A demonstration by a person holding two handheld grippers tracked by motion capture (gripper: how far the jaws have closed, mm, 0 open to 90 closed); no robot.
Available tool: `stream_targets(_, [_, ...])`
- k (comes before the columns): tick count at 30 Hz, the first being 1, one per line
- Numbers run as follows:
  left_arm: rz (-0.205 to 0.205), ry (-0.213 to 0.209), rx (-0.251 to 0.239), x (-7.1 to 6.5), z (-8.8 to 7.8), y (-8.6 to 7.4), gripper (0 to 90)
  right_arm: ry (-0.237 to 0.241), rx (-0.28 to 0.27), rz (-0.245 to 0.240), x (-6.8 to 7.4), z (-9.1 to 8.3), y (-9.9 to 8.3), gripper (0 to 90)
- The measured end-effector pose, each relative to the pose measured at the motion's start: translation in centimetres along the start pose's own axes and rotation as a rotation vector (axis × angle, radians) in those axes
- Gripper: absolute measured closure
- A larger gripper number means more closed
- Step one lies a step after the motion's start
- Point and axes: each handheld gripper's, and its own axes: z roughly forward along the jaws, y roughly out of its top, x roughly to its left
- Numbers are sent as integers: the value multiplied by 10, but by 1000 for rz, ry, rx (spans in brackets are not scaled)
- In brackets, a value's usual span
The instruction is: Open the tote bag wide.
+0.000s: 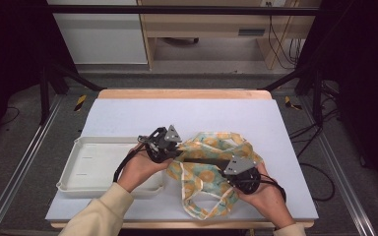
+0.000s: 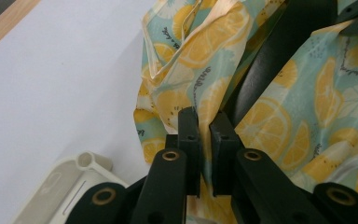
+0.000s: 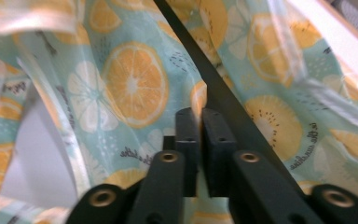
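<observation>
High view: white table [image 1: 128, 115] | grey floor [image 1: 24, 123] | both jaws pinching citrus-print bag [image 1: 202, 172]

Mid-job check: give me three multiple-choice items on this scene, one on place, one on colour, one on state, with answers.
1. Where is the tray?
A. left of the bag
B. right of the bag
C. on the bag

2. What fruit print is on the bag?
A. red cherries
B. orange citrus slices
C. purple grapes

3. How is the left hand-held gripper?
A. wide open
B. shut on bag fabric
C. holding the tray

Answers: 1 A, the high view shows the tray at the bag's left; 2 B, orange slices on teal; 3 B, the left gripper view shows fabric pinched between its jaws.
</observation>
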Motion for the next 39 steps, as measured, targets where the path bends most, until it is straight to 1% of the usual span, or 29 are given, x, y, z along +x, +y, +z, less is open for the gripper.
stream_targets(3, [-3,-4,0,-1,3,0,869,16,-16,0,3,-5,-2,900])
stream_targets(6, [4,-2,16,-1,5,0,885,40,-33,2,9,-9,-5,900])
stream_targets(7, [5,5,24,-2,7,-1,890,48,-35,4,11,-9,-7,900])
stream_targets(9, [7,7,35,-2,10,-2,892,71,-34,13,15,-8,-12,900])
stream_targets(11, [11,19,49,-3,13,-4,893,97,-27,19,19,-5,-18,900])
stream_targets(12, [18,28,57,-3,14,-5,893,110,-21,14,21,-4,-21,900])
stream_targets(13, [14,35,68,-2,16,-7,894,129,-3,13,25,-1,-26,900])
stream_targets(14, [14,35,68,-2,16,-7,895,129,-3,13,25,-1,-26,900])
stream_targets(15, [12,37,76,-1,17,-8,896,143,17,17,28,0,-31,900])
stream_targets(16, [9,44,79,0,18,-9,896,143,17,17,28,0,-31,900])
stream_targets(19, [0,80,87,4,19,-12,897,155,41,15,30,2,-37,900])
stream_targets(23, [-20,113,79,10,17,-15,899,172,75,-3,33,1,-41,900])
stream_targets(24, [-28,105,71,11,16,-15,899,177,77,-1,33,1,-41,900])
stream_targets(25, [-38,87,61,11,14,-16,899,180,78,10,33,1,-41,900])
stream_targets(26, [-38,73,54,10,13,-15,899,180,72,13,32,1,-40,900])
stream_targets(27, [-28,66,52,7,12,-15,899,172,52,36,30,1,-39,841])
stream_targets(28, [-17,60,56,5,11,-14,899,172,52,36,30,1,-39,841])
stream_targets(30, [1,55,53,1,8,-14,899,158,28,57,26,0,-36,750])
stream_targets(31, [6,48,51,-1,7,-14,898,147,12,71,24,-2,-33,663])
stream_targets(32, [10,46,48,-2,6,-14,898,147,12,71,24,-2,-33,663])
stream_targets(33, [16,43,48,-3,5,-14,899,139,12,77,23,-3,-30,636])
stream_targets(34, [19,38,47,-4,4,-15,898,141,5,80,23,-3,-28,610])
stream_targets(36, [27,30,46,-6,2,-16,898,135,5,77,22,-6,-23,542])
stream_targets(38, [32,16,42,-8,1,-17,897,129,-7,79,20,-8,-16,518])
stream_targets(39, [34,20,42,-10,0,-18,897,122,-14,83,19,-8,-12,508])
